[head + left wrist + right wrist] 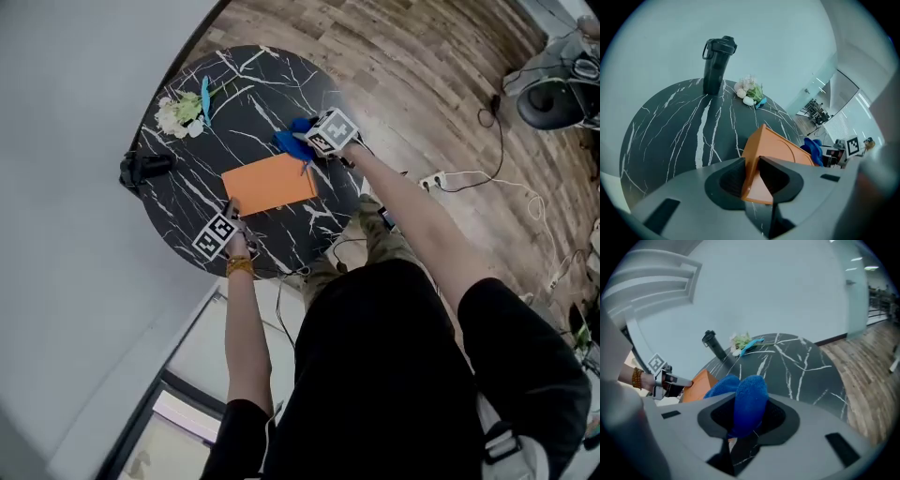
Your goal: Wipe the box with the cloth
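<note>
A flat orange box (270,184) lies on the round black marble table (187,202). My left gripper (232,215) is shut on the box's near left corner (752,176), the orange edge pinched between its jaws. A blue cloth (291,139) is bunched at the box's far right corner. My right gripper (305,142) is shut on that cloth (747,401), which bulges out between its jaws. In the right gripper view the box (696,383) shows at the left, behind the cloth.
A black bottle (716,65) stands at the table's far left edge (141,169). White flowers with a light blue stem (183,111) lie at the back. Wooden floor with cables and a socket strip (431,180) lies to the right.
</note>
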Motion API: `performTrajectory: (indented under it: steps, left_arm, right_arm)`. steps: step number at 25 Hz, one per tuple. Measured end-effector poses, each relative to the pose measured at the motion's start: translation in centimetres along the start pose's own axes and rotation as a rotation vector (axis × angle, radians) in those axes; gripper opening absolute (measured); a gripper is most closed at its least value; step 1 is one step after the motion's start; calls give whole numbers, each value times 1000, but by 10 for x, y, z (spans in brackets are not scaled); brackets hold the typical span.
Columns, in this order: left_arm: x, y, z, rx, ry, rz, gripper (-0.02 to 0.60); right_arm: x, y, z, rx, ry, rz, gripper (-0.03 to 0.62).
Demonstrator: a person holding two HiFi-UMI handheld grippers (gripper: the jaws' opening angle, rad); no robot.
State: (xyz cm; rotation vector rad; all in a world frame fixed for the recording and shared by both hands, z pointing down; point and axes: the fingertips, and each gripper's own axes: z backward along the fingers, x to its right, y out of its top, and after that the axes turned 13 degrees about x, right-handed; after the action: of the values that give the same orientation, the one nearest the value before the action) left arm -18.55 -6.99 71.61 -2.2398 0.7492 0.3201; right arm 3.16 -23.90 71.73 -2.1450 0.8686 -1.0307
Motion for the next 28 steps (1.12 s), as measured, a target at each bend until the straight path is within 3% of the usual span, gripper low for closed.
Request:
performTrajectory:
  steps: [5, 12, 17, 24, 28]
  left_arm:
    - [1, 5, -6, -79, -68, 6, 92]
    - [6, 6, -6, -193, -190, -82, 92]
    - [6, 7, -8, -222, -252, -132, 91]
    - [9, 6, -10, -254, -289, -202, 88]
    - [9, 7, -8, -259, -316, -247, 87]
  right_arm:
    - [7, -25, 33, 179, -258, -187, 109]
    - [-29, -78, 58, 228, -382, -331, 109]
    - [-49, -103, 73, 315, -540, -349, 109]
    - [-72, -140, 99, 486, -859, -597, 108]
    - [-94, -148, 98, 520, -983, -688, 106]
